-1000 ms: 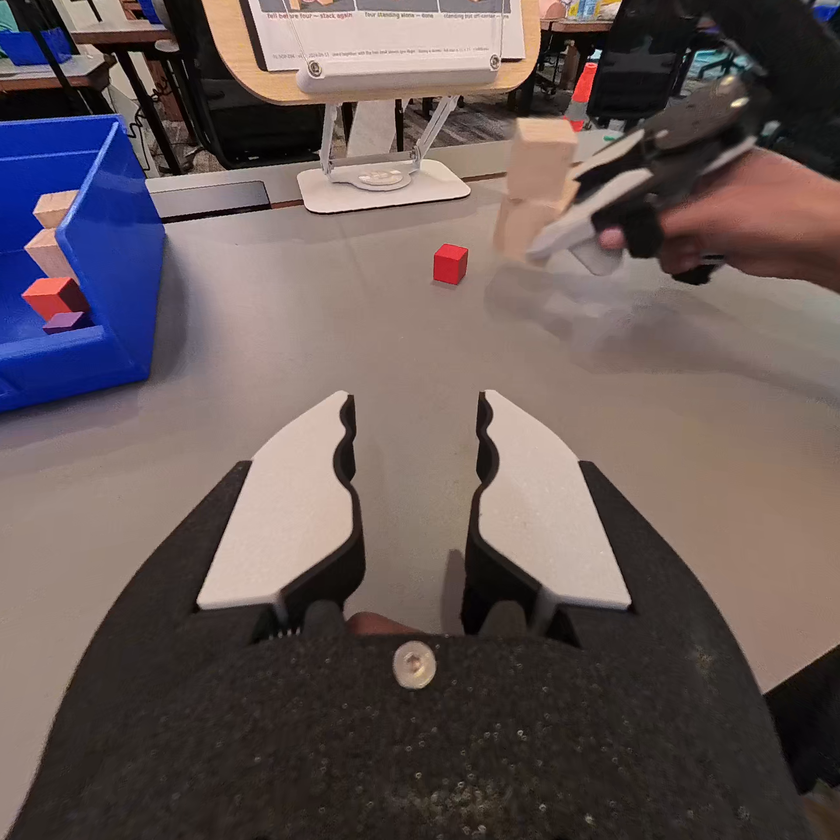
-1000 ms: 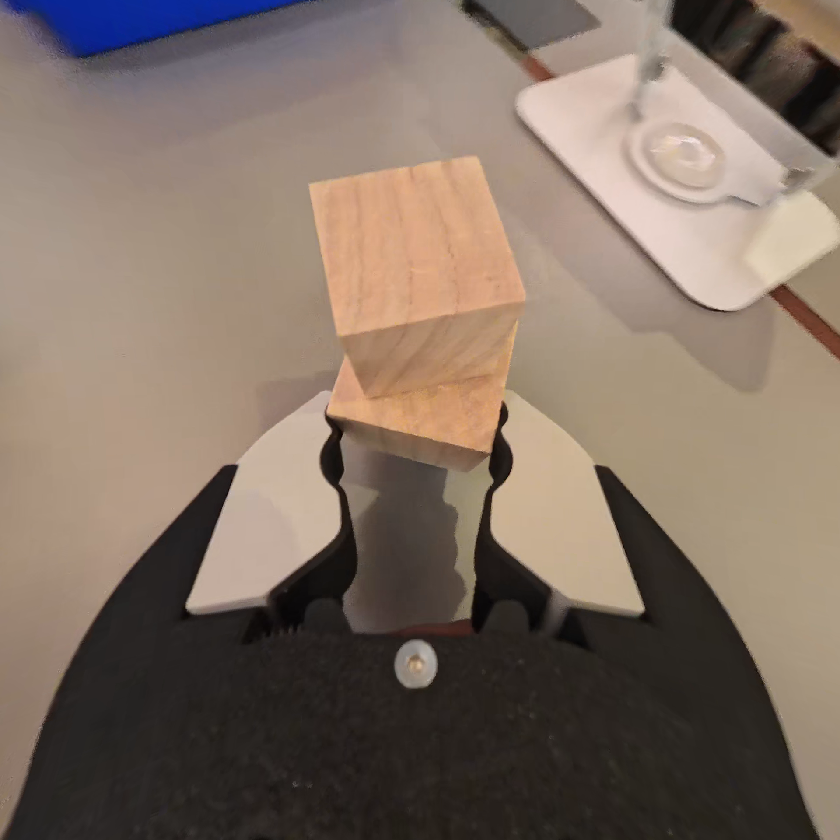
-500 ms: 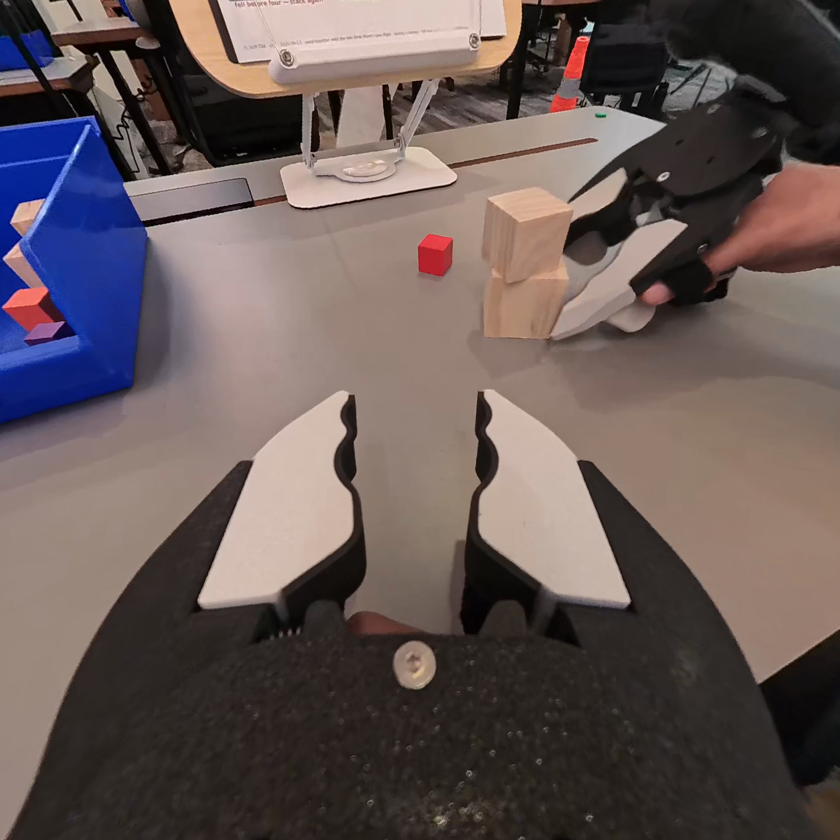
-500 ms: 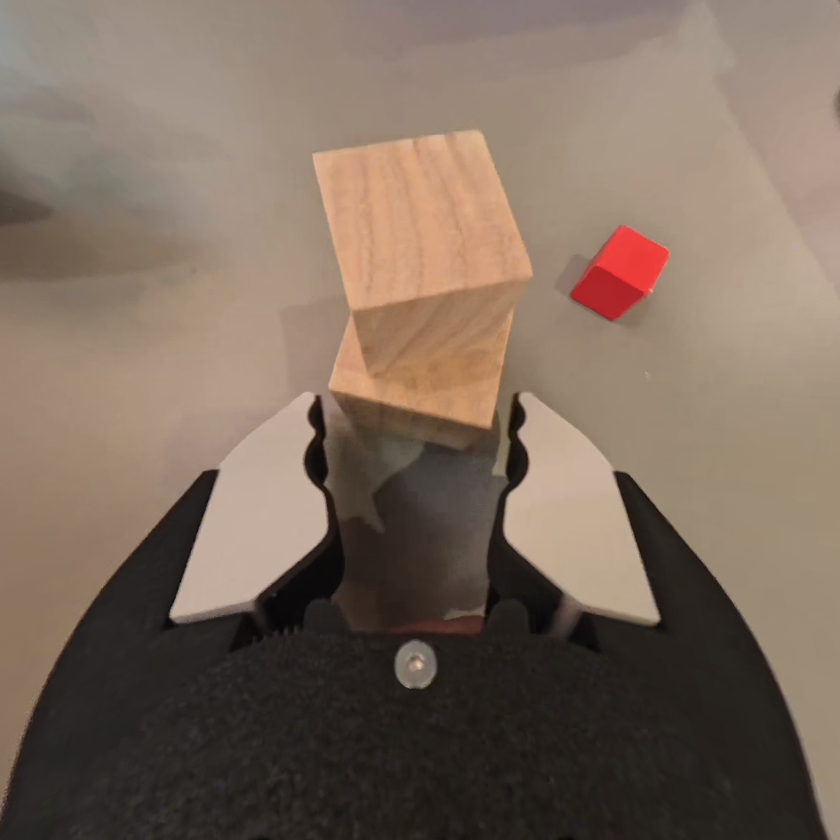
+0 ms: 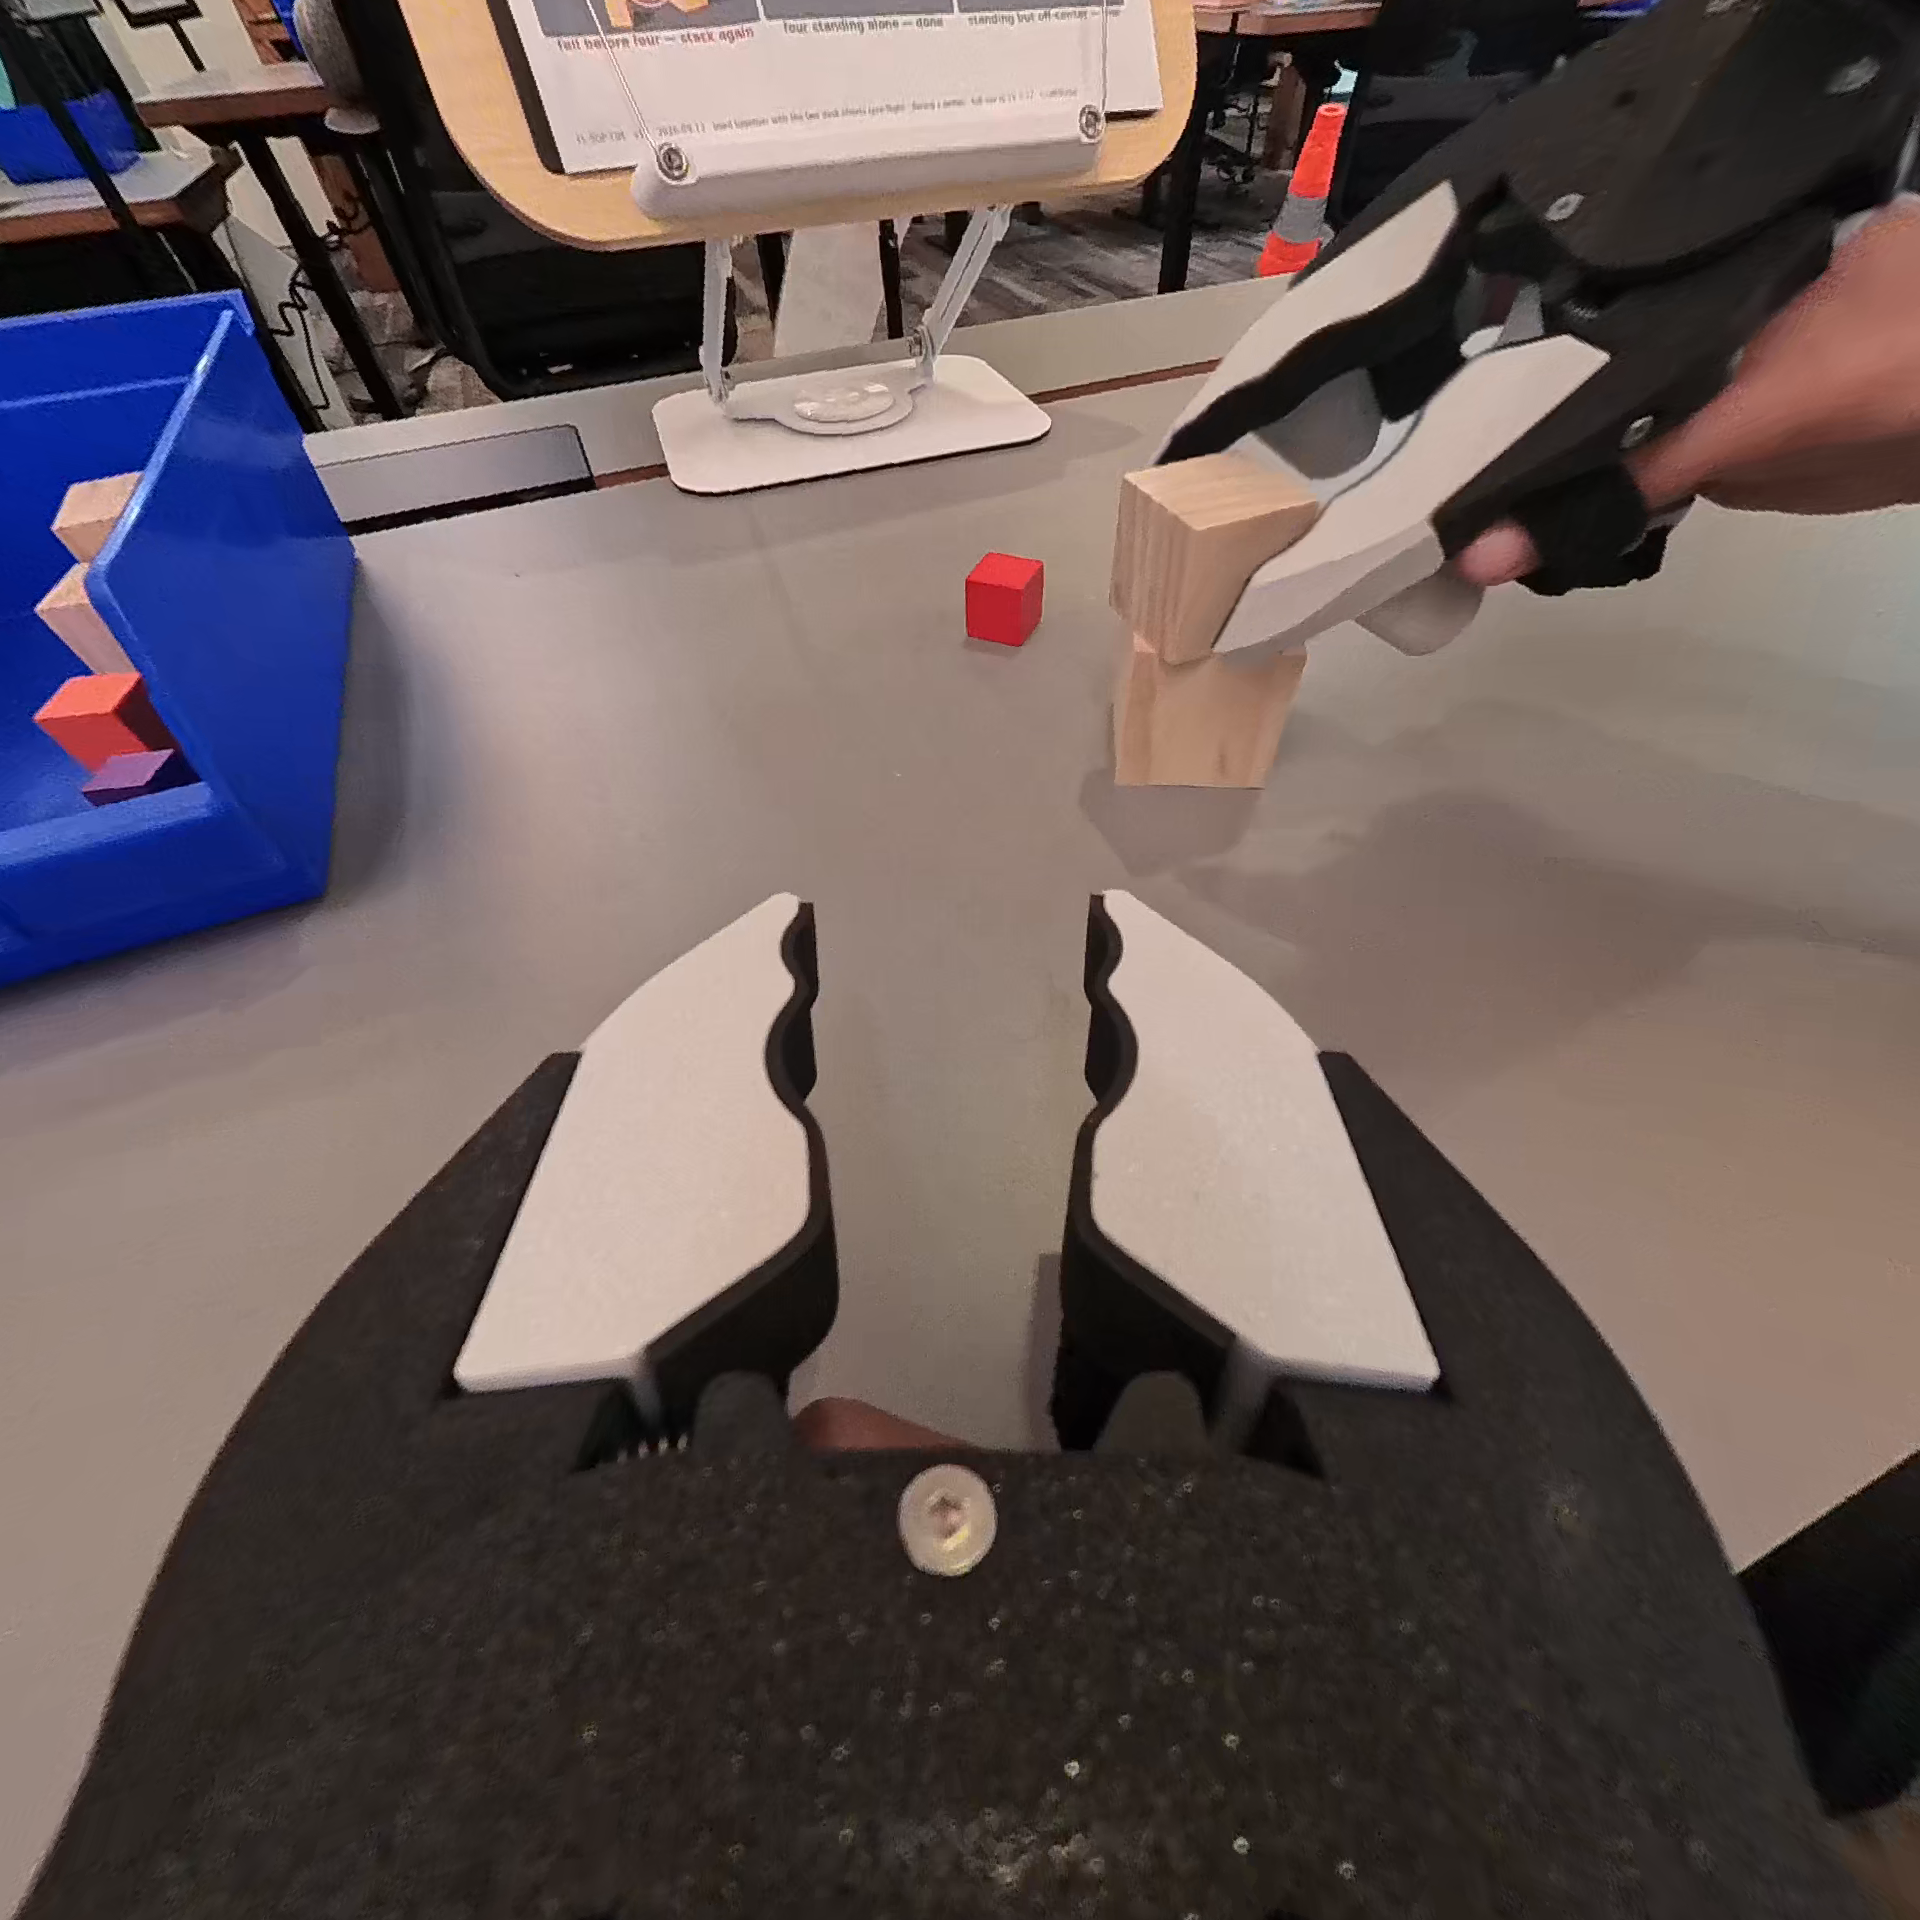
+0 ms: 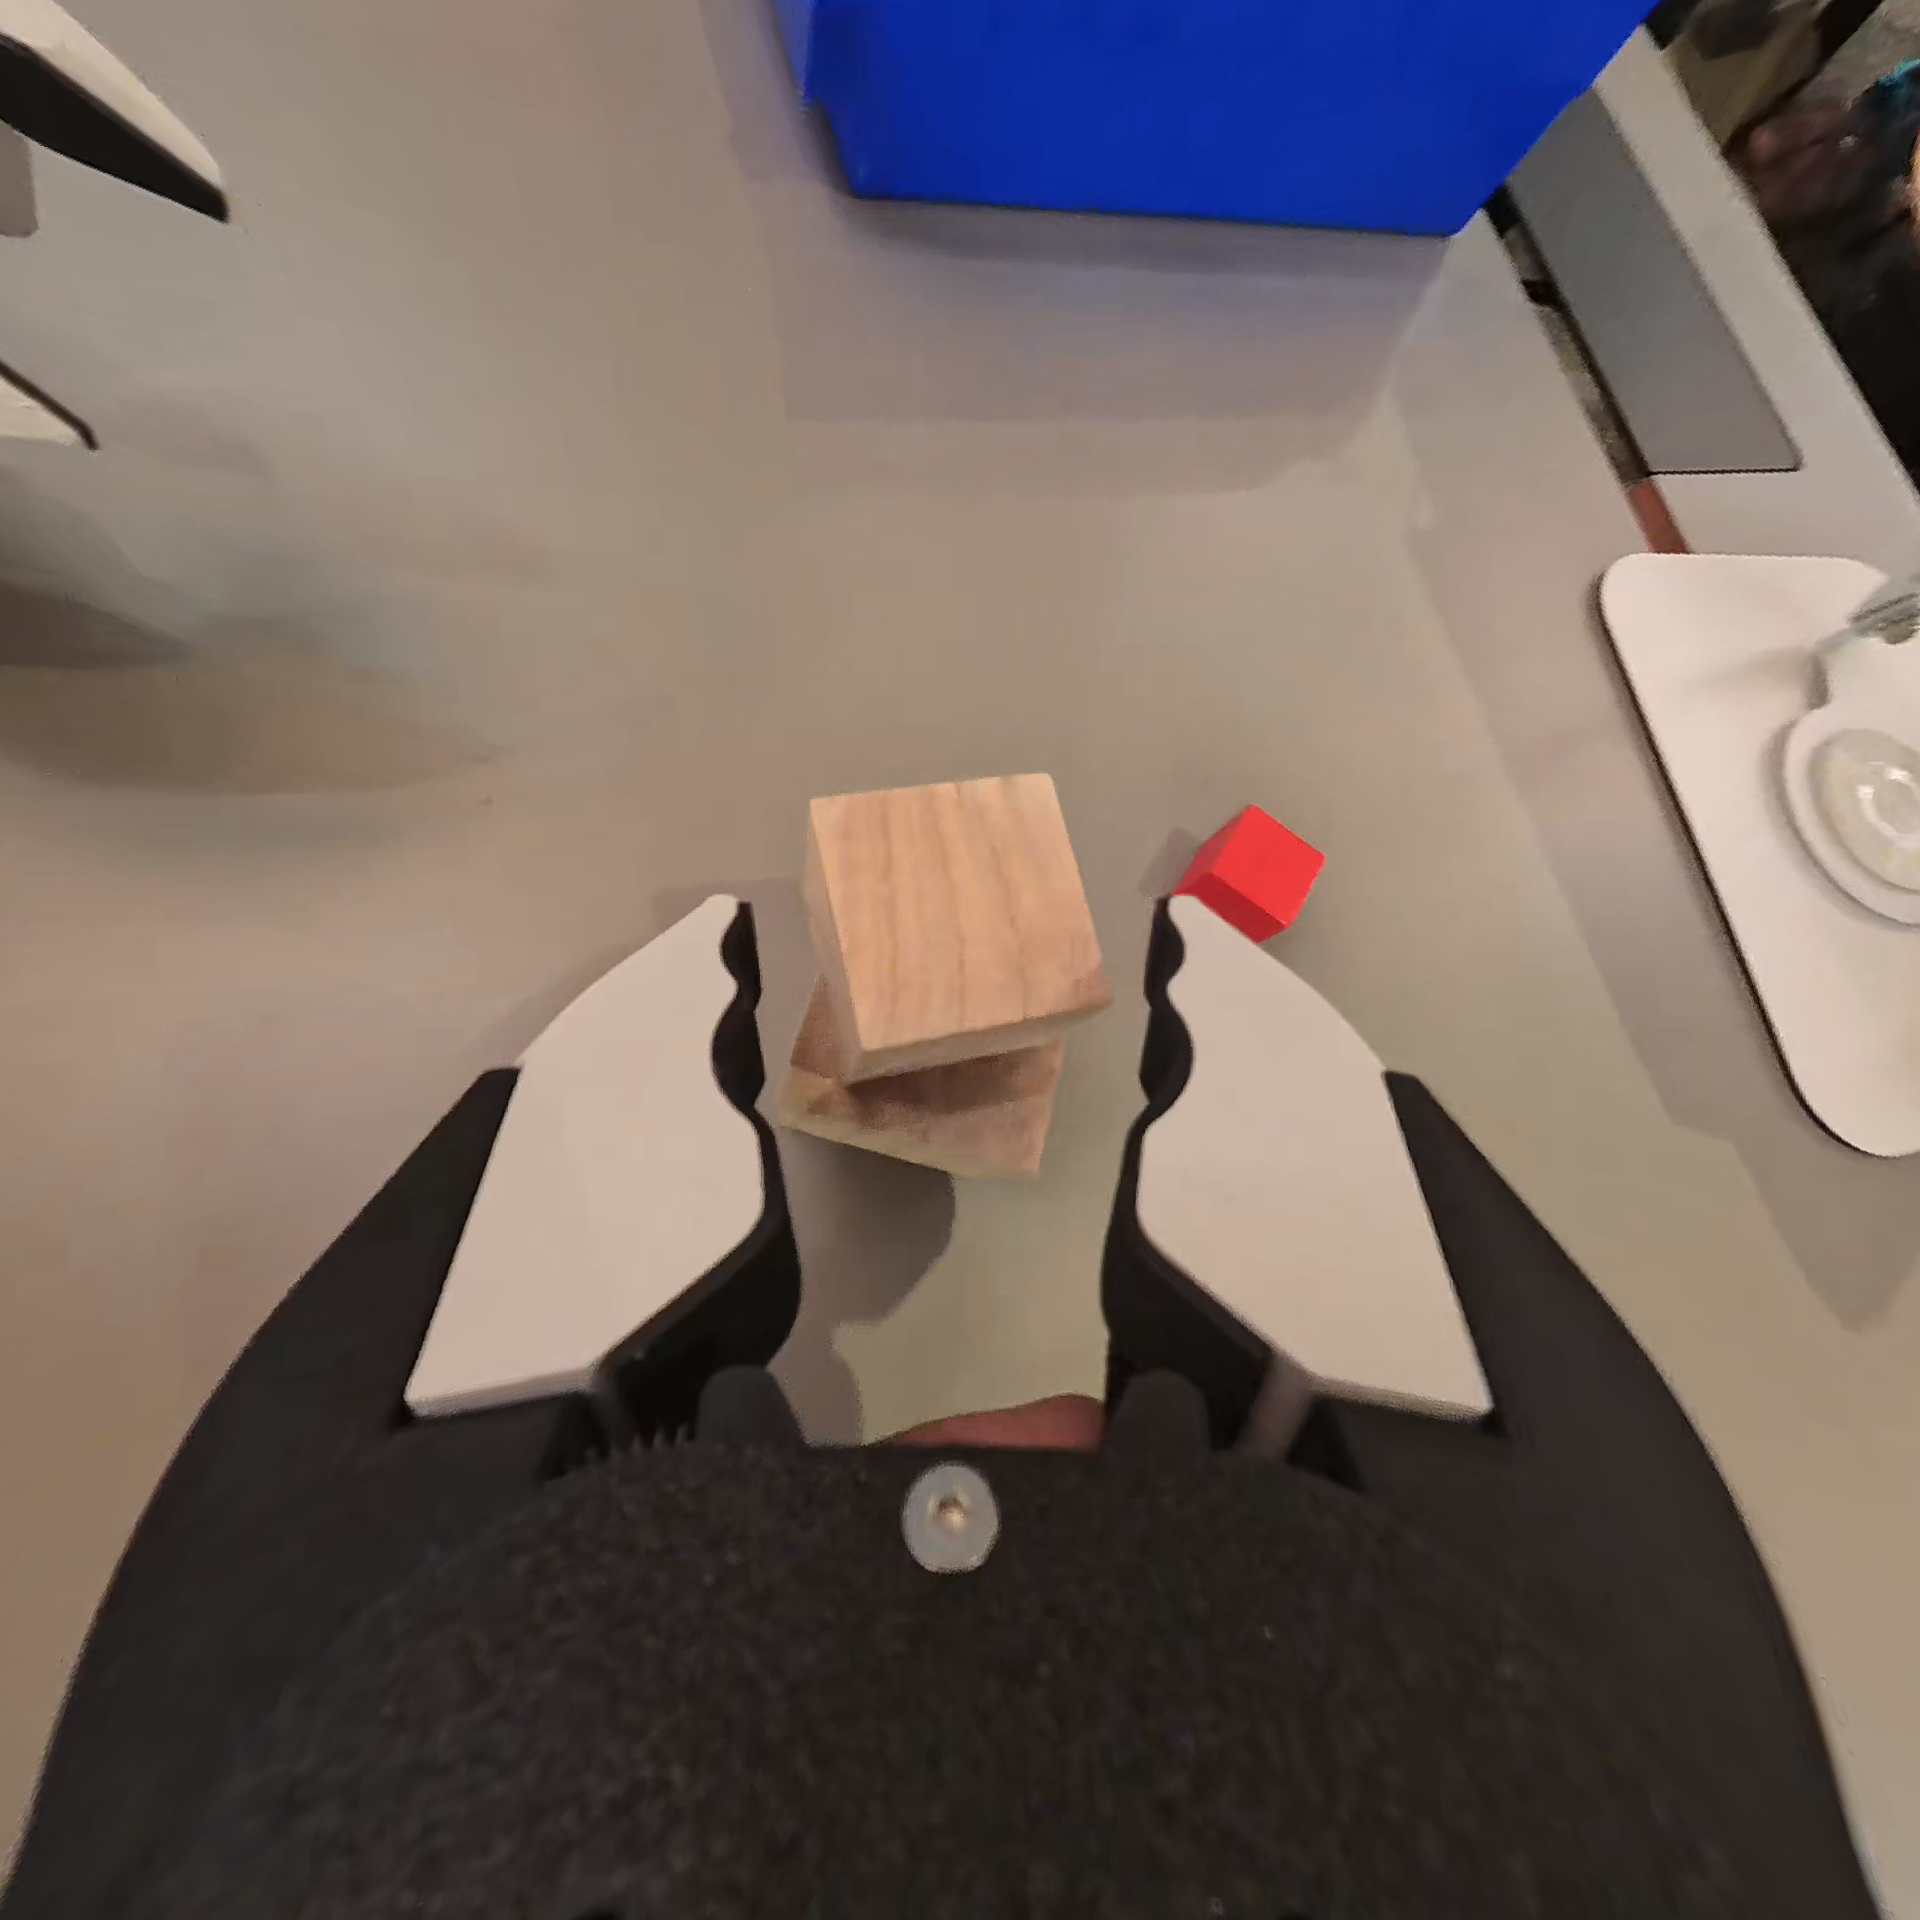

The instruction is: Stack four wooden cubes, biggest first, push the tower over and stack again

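Observation:
Two plain wooden cubes stand stacked on the grey table: the lower cube (image 5: 1195,717) (image 6: 935,1117) and, twisted and offset on it, the upper cube (image 5: 1174,561) (image 6: 951,914). My right gripper (image 6: 948,914) is open, its jaws on either side of the upper cube with a small gap on each side; it also shows in the left wrist view (image 5: 1190,556). A small red cube (image 5: 1003,611) (image 6: 1252,873) lies just beside the stack. My left gripper (image 5: 948,914) is open and empty, nearer the table's front.
A blue bin (image 5: 208,644) (image 6: 1195,104) at the left holds wooden cubes (image 5: 88,514), a red cube (image 5: 94,717) and a purple one (image 5: 130,774). A white stand base (image 5: 852,416) (image 6: 1714,779) with a board is at the back. A person's hand (image 5: 1818,416) holds the right gripper.
The right gripper carried both wooden cubes by the lower one, set them on the table, let go, opened wider and rose to the upper cube. The left gripper stayed open.

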The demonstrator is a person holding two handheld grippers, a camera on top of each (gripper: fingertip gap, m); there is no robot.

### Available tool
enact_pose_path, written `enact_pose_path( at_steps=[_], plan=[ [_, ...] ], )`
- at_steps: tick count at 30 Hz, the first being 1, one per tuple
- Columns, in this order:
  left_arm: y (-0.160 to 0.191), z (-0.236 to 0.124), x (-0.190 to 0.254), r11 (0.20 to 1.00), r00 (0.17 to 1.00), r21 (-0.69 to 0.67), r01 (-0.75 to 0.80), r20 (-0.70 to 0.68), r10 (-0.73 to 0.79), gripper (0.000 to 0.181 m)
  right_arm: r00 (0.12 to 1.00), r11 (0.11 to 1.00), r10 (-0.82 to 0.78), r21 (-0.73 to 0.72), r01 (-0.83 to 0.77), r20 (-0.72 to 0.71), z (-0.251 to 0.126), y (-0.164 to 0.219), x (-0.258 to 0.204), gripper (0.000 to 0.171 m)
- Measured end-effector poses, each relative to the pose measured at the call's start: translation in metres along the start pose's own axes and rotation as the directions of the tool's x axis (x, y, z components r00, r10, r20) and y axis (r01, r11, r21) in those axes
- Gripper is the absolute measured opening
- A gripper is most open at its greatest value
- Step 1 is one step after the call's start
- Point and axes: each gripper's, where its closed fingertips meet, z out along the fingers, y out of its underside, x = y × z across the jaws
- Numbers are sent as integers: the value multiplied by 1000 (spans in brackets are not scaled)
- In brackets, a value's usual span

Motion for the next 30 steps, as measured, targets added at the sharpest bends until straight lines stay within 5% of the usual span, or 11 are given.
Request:
enact_pose_path(
  at_steps=[2,5,15,25,30],
  plan=[
    [1,0,0,1000,1000,-6,2,-3,-2,49,1000,1000,4,-16,-4,31,2,1,-1,53],
    [3,1,2,1000,1000,-9,13,-12,-13,49,1000,1000,27,-14,-27,-6,-4,-2,6,47],
    [4,2,5,1000,1000,-14,6,-19,-7,49,927,939,340,8,-343,-158,-23,5,10,46],
    [4,2,3,1000,1000,-17,8,-16,-8,49,935,951,304,3,-308,-185,-13,9,4,46],
    [4,0,1,1000,1000,-12,6,-8,-6,49,934,965,263,84,-250,-244,-51,2,13,65]
  ],
)
